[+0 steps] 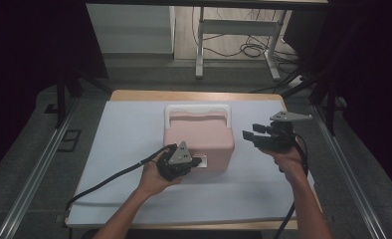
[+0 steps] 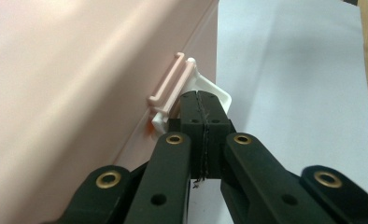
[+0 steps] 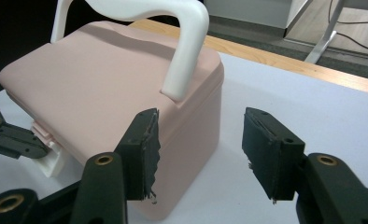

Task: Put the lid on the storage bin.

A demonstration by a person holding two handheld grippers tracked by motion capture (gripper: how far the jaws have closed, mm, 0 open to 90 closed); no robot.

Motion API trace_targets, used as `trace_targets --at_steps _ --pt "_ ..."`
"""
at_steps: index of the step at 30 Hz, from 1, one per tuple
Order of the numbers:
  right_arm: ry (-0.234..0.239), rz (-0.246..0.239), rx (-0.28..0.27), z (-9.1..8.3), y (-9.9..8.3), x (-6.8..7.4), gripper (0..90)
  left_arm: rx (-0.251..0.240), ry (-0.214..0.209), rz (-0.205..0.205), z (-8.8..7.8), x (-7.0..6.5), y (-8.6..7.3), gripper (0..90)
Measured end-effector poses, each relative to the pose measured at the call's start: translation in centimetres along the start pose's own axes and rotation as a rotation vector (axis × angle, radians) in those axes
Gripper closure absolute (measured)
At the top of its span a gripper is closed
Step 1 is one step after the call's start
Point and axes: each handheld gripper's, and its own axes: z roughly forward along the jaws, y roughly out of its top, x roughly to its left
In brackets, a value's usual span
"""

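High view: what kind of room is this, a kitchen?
Probably not a kitchen; more likely a lab or workshop. A table with a white mat stands between metal rails, loose cables lie on the floor, and a desk frame stands behind.

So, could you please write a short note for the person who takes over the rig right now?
Left gripper: shut, tips at the white latch on the front of the pink box. I cannot tell if it pinches the latch or only presses on it.
Right gripper: open, holding nothing, in the air beside the right side of the box.
Box: in the middle of the white mat, lid closed, white handle standing up.
Done: the left gripper has reached the latch.
Left: probably release the latch and lift the lid; the right gripper may steady the box.
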Motion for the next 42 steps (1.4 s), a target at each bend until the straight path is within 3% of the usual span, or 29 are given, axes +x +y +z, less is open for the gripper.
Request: trace_targets --at_steps 9,31,37,42 --pt "0.015 -0.024 -0.007 0.8 0.2 0.7 45.5 0.000 0.002 0.002 0.0 0.0 0.0 90.0" --pt "0.029 0.023 -0.051 0.8 -2.3 -0.2 43.9 0.012 0.004 -0.006 -0.1 0.0 0.2 89.9" --pt "0.027 0.023 -0.041 0.8 -2.9 -0.3 43.6 0.010 0.004 0.010 -0.6 -0.2 0.3 83.7" --pt "0.034 0.018 -0.044 0.8 -3.3 -0.2 43.6 -0.008 0.010 0.026 -1.3 -0.6 0.2 69.8"
